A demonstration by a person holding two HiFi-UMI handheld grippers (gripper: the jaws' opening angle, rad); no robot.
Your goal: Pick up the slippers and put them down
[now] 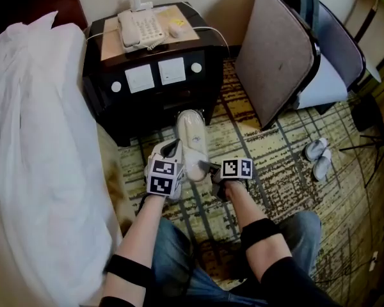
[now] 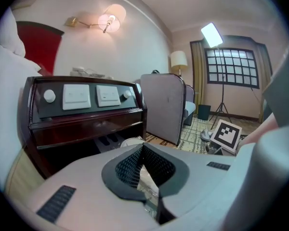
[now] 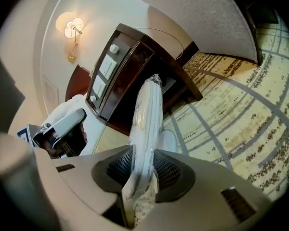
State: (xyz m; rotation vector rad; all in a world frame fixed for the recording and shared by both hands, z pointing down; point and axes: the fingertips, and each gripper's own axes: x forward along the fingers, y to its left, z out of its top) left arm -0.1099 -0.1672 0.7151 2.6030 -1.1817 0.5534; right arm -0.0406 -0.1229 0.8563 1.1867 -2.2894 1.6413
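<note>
Clearly, the fingers (image 3: 172, 170) of the right gripper (image 3: 143, 154) stood partly apart, clamped on the near end of a white, crinkly clear-plastic-wrapped slipper pack (image 3: 147, 114), which jutted forward past them on edge. Beside it, the fingers (image 2: 130, 163) of the left gripper (image 2: 143, 152) were pressed together, with only a thin fold of that pack's film pinched low between them. Together they held the slipper pack clear of the patterned beige carpet (image 1: 275, 146), just in front of the dark wooden nightstand (image 1: 102, 107) with its white telephone (image 1: 139, 27). A second pale pair of slippers (image 1: 315, 149) lay well apart, near the grey suitcase (image 1: 285, 56). By my reading the pick-up was done and the putting down remained. That called for lowering the pack flat onto bare carpet, then parting both sets of fingers.
</note>
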